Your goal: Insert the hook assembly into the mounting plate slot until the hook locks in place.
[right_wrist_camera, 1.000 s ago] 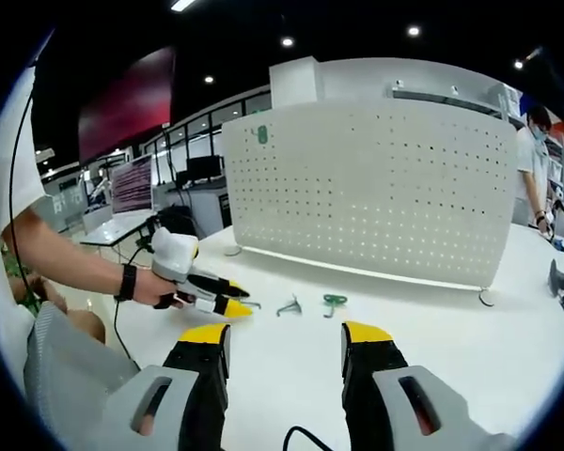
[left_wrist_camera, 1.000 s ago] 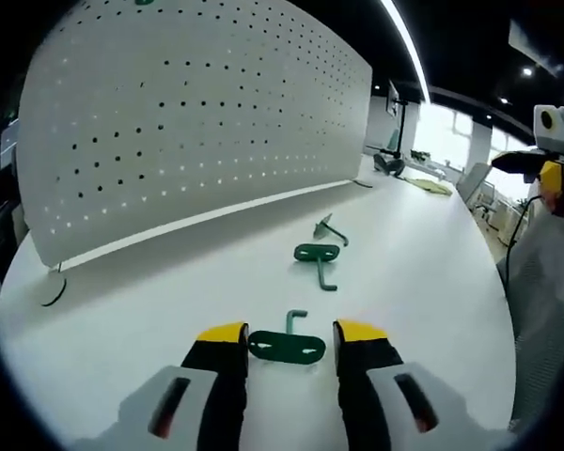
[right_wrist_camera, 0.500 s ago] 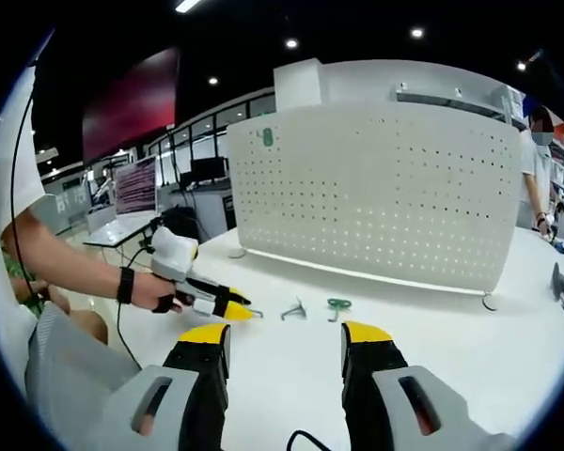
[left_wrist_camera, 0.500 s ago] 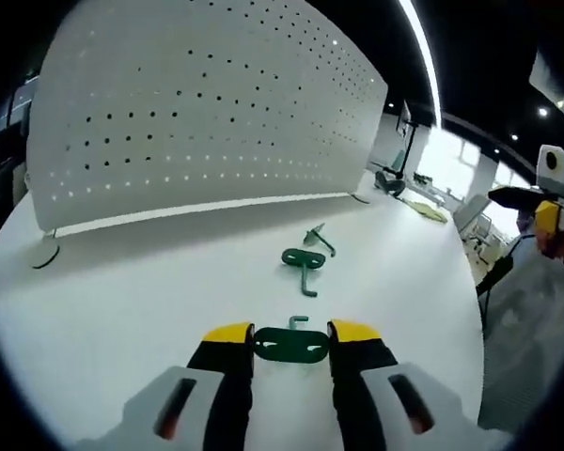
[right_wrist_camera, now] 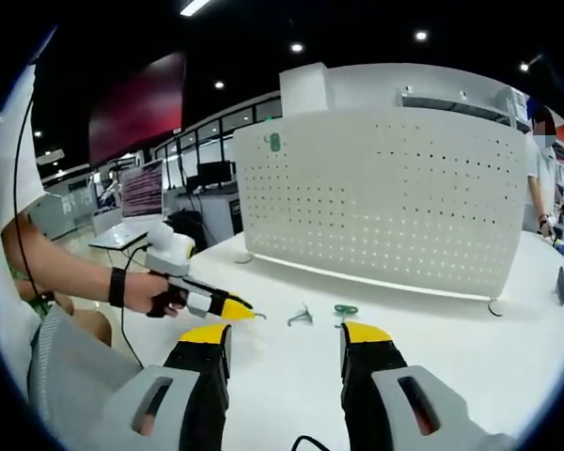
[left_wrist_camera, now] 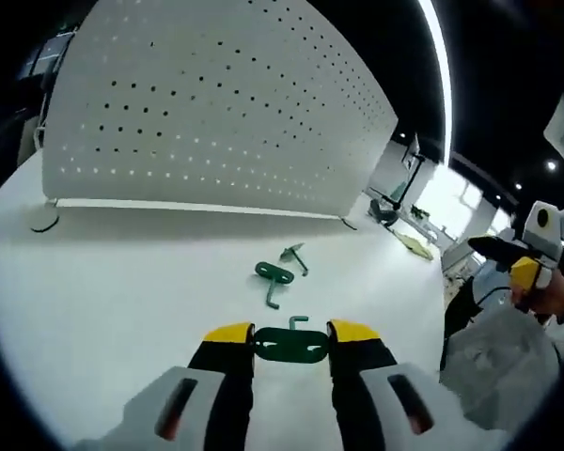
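Pickup step: left claw (left_wrist_camera: 291, 334) clamped on flat green metal hook plate (left_wrist_camera: 291, 345) w/ bent peg; right claw (right_wrist_camera: 287, 334) apart, idle; next, carry it to white perforated pegboard (left_wrist_camera: 216, 113) & seat peg.

This looks like an open-plan office or a lab floor set up for bench work. A long white table (right_wrist_camera: 470, 357) carries an upright white perforated panel (right_wrist_camera: 376, 207) on small feet, the sort used as a pegboard. Behind it stand rows of desks with lit computer monitors (right_wrist_camera: 143, 188), a large dark wall screen (right_wrist_camera: 136, 108) and a black ceiling with round spotlights (right_wrist_camera: 297, 47) and a long light strip (left_wrist_camera: 442, 66). Bright windows (left_wrist_camera: 442, 202) seem to close the far end, though glare blurs them.
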Tool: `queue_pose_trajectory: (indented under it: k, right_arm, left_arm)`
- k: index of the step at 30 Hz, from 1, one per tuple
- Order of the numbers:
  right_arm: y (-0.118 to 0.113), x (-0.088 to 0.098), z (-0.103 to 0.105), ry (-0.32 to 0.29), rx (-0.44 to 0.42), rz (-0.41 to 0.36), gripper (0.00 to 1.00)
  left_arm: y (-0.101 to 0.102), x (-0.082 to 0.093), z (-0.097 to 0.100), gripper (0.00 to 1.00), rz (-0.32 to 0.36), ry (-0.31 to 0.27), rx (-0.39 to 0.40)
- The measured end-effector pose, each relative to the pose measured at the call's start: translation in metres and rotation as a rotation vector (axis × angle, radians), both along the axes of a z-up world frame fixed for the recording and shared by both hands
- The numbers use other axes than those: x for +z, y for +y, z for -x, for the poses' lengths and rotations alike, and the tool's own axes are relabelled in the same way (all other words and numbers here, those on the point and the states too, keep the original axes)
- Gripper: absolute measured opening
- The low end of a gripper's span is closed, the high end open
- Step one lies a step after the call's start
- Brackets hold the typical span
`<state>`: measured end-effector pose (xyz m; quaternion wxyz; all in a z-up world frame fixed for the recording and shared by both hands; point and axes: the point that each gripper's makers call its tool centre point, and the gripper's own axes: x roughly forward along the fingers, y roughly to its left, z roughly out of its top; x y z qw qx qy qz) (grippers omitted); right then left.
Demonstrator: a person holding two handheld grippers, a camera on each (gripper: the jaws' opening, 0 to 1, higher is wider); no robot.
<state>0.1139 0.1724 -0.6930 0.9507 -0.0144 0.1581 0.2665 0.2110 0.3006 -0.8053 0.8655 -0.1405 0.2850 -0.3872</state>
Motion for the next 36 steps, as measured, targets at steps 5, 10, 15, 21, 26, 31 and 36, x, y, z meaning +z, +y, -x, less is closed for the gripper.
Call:
queue_pose_trajectory:
  k: [5,10,15,21,26,31,36]
  right_arm:
    - [0.002,0.001,0.001,-0.012,0.019,-0.013,0.47]
    - [0.001,0.0,0.003,-0.017,0.032,-0.025,0.47]
    - [0.0,0.0,0.005,-0.024,0.042,-0.043,0.47]
    - [0.004,0.0,0.005,-0.028,0.091,-0.053,0.47]
    - [0.007,0.001,0.004,-0.034,0.133,-0.069,0.45]
    - [0.01,0.002,0.005,-0.036,0.18,-0.075,0.44]
    - [0.013,0.004,0.006,-0.045,0.221,-0.083,0.43]
  left_arm:
    - [-0.004,0.014,0.008,0.32,0.025,0.009,0.011]
    - [-0.008,0.028,0.017,0.32,0.094,0.044,0.026]
    - [-0.012,0.043,0.025,0.32,0.129,0.049,0.043]
    - [-0.022,0.063,0.04,0.32,0.226,0.106,0.055]
    - [-0.026,0.076,0.049,0.31,0.272,0.128,0.068]
    - [-0.032,0.088,0.061,0.31,0.319,0.171,0.056]
    - [-0.037,0.103,0.071,0.31,0.371,0.181,0.047]
